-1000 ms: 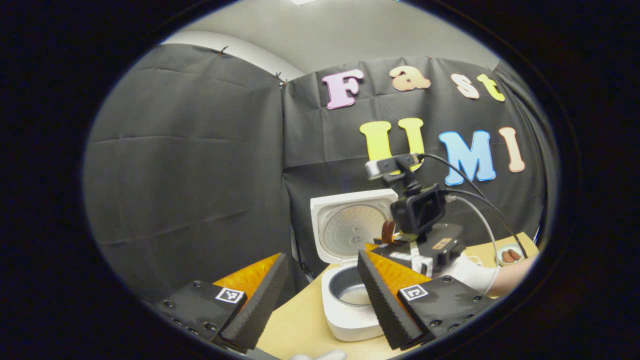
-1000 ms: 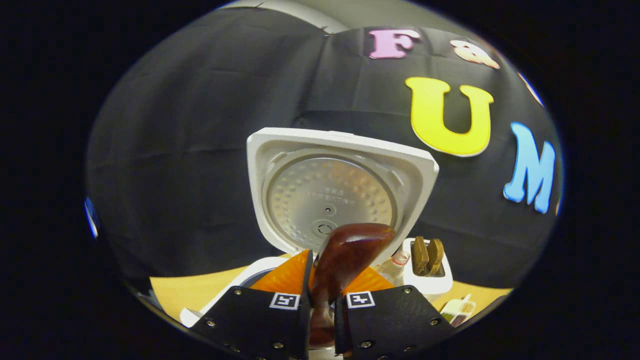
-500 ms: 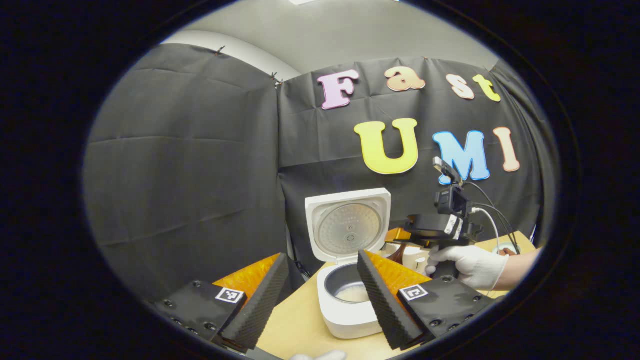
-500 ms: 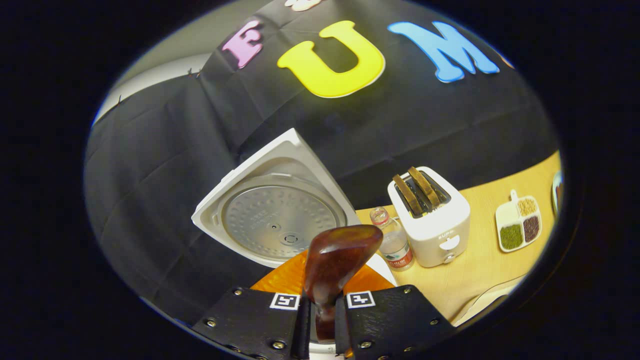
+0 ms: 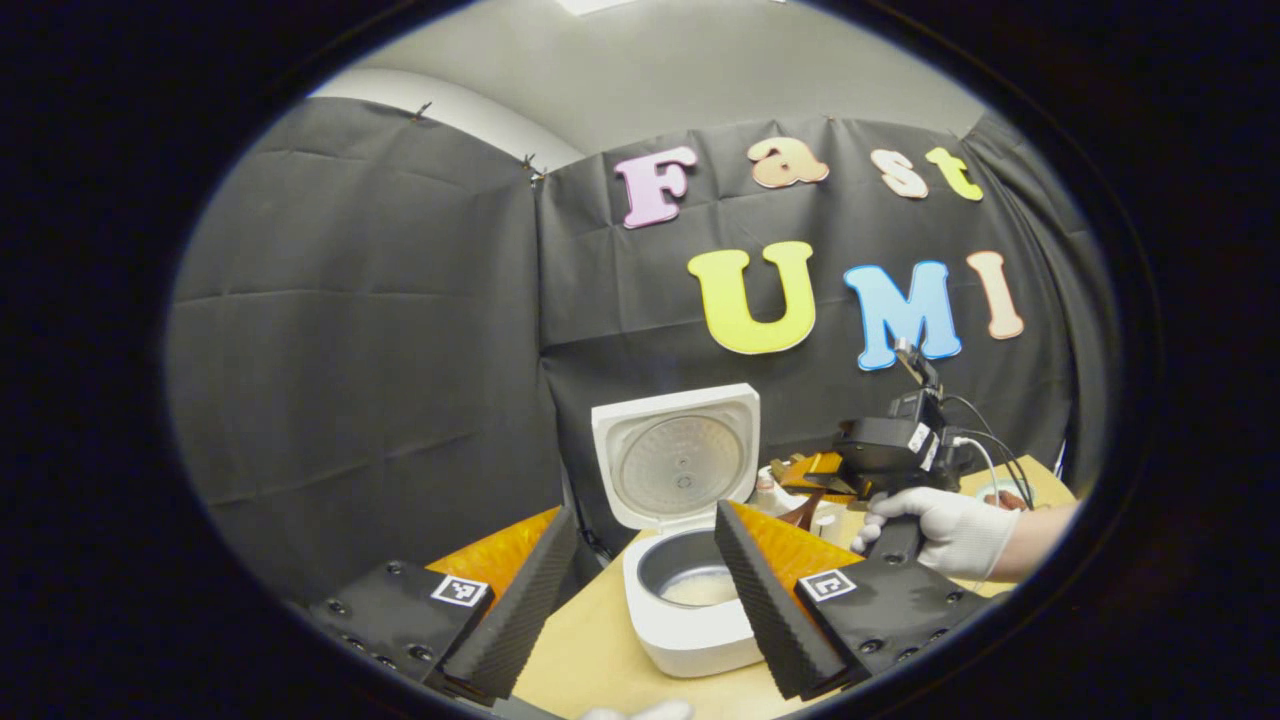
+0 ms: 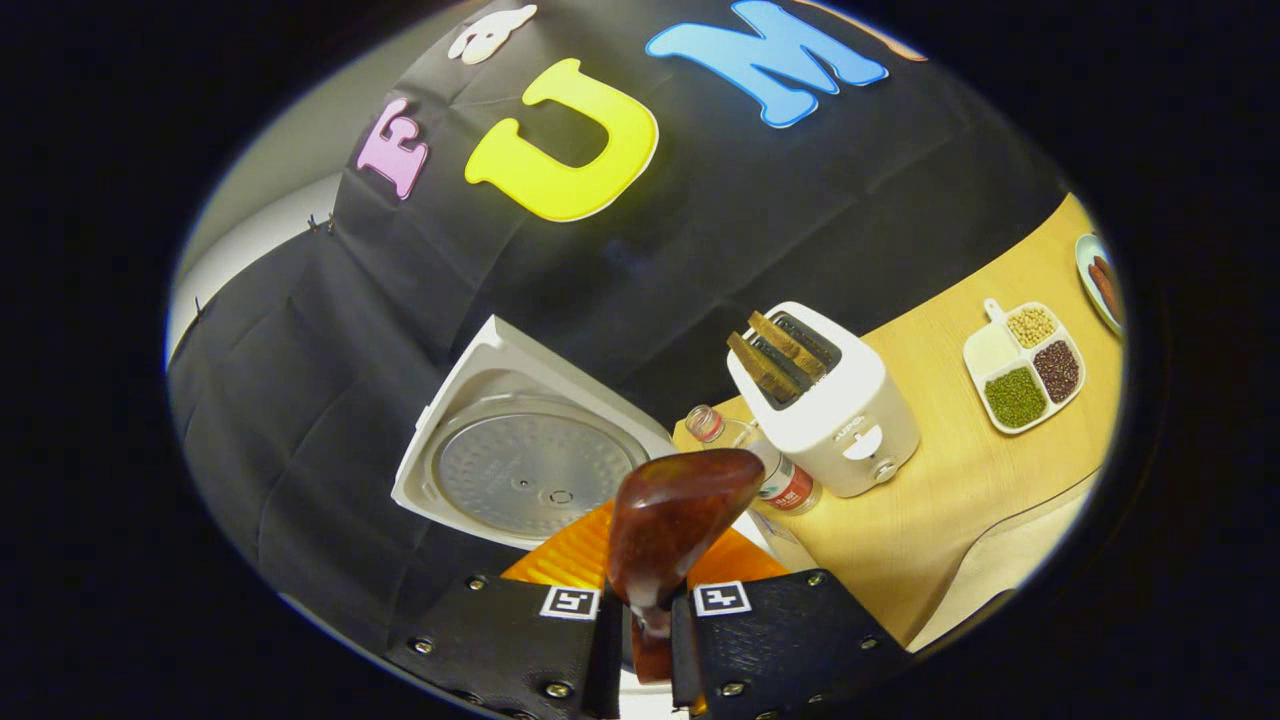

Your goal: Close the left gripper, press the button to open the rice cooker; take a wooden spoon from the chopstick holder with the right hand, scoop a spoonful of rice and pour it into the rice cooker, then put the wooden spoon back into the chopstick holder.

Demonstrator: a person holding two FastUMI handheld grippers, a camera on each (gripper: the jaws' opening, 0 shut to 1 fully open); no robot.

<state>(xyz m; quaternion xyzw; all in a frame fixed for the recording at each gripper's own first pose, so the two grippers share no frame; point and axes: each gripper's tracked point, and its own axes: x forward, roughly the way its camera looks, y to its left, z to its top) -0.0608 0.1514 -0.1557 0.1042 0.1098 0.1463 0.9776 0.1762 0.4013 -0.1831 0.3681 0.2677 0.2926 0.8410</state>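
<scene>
Nothing on the things here can be read. The toaster (image 6: 835, 405) carries a small dark brand mark on its front, too small to make out. The bottle (image 6: 770, 470) has a red and white label, its print blurred. The rice cooker (image 6: 520, 450) lid's inner plate bears faint, illegible marks.

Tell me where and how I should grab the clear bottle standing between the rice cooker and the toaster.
Grip the clear bottle at its narrow neck under the cap, coming from above: it stands upright, wedged between the toaster and the open rice cooker, so side access looks tight.
</scene>
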